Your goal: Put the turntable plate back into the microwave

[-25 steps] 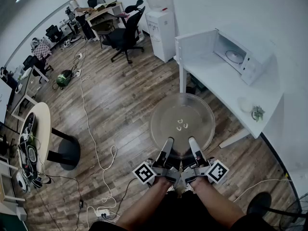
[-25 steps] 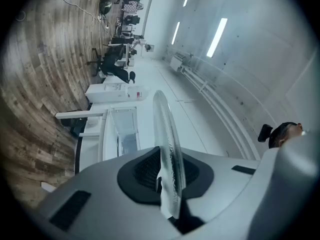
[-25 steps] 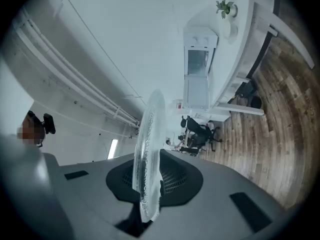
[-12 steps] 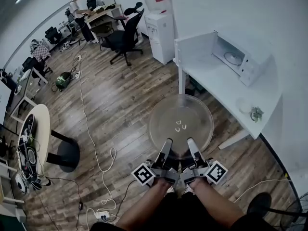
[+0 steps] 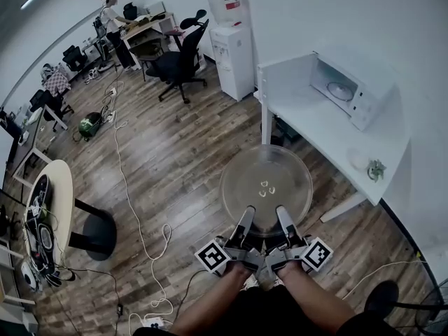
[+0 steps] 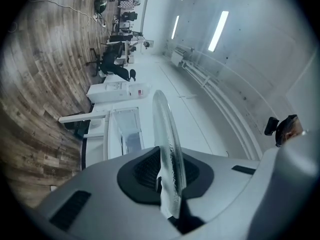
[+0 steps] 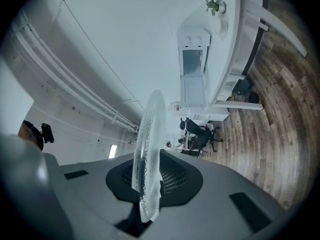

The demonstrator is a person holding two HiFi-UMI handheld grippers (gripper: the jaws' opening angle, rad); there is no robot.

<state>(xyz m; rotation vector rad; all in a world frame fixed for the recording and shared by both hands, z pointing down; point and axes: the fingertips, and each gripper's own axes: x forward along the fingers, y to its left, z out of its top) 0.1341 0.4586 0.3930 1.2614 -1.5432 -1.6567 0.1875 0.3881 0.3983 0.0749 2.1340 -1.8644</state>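
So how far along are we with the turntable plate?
Pickup looks done: the left tool and right tool are each shut on the near rim of the turntable plate. In hand: the plate is held above the wood floor, short of the white table. Left: set it inside the open microwave.

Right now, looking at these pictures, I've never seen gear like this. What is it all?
No robot here: a person holds a two-jaw gripper in each hand. The wide picture comes from a camera on the person's head, looking down. The left gripper and right gripper both clamp the near rim of a clear glass turntable plate, held above the wood floor. The other two pictures come from cameras riding on the grippers, so the plate shows edge-on between the jaws. Ahead, a white table carries the microwave, door open, and a small plant.
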